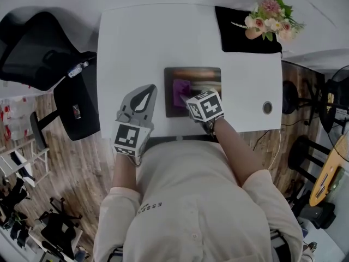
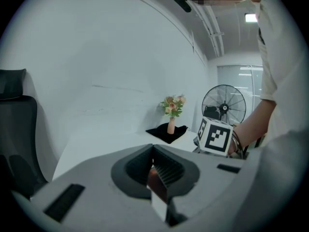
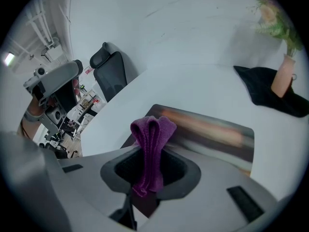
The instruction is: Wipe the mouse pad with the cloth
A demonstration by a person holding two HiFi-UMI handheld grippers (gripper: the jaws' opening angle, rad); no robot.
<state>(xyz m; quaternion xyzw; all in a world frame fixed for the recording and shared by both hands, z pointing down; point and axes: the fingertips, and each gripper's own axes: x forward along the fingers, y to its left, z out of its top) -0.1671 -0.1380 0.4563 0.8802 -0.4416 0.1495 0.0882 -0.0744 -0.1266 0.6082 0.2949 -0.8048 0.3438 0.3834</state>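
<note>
A dark rectangular mouse pad (image 1: pixel 204 76) lies on the white table (image 1: pixel 131 37). The right gripper (image 3: pixel 152 172) is clamped on a folded purple cloth (image 3: pixel 153 129), held over the pad's near-left part. The left gripper (image 2: pixel 157 173), its jaws together and empty, sits just left of the pad. The cloth looks light, soft and floppy, so this mid-fold pinch should suit it, leaving the free bunch to flatten against the pad.

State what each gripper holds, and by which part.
Right gripper: the folded purple cloth, clamped by its lower part, fold protruding. Left gripper: shut on nothing.
</note>
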